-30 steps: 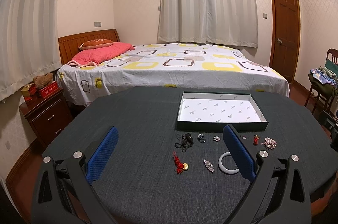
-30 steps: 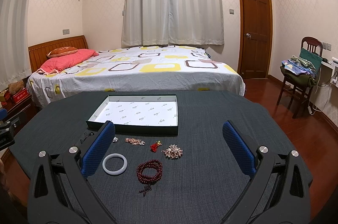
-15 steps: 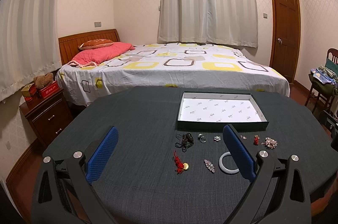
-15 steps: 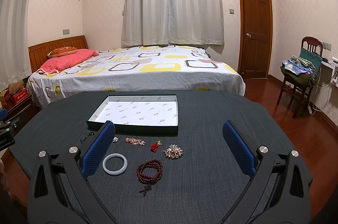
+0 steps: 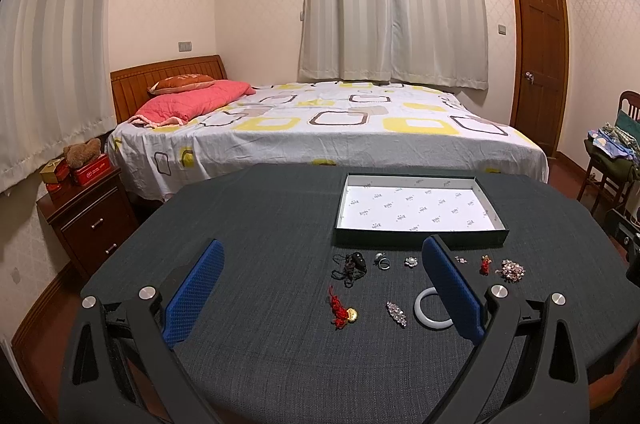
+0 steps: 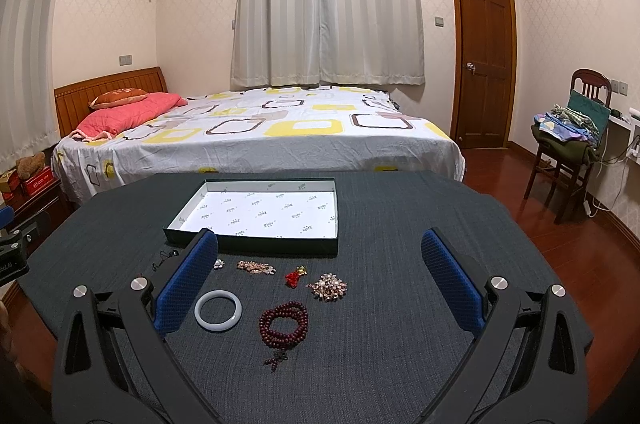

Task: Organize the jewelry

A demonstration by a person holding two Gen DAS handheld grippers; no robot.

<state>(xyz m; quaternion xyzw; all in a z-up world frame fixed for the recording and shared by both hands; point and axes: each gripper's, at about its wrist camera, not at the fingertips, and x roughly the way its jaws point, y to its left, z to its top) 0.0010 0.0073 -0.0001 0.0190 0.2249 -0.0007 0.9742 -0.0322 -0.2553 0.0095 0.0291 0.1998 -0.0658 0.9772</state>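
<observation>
Several jewelry pieces lie on the dark table in front of an empty shallow box with a white lining. A red knot charm, a small brooch, a black cord piece and a ring show in the left wrist view. A white bangle, dark red prayer beads, a pearl brooch and a red tassel show in the right wrist view. My left gripper and right gripper are both open and empty above the table's near side.
A bed stands beyond the table's far edge. A nightstand is at the left. A chair with clothes and a door are at the right. The table is covered in dark grey cloth.
</observation>
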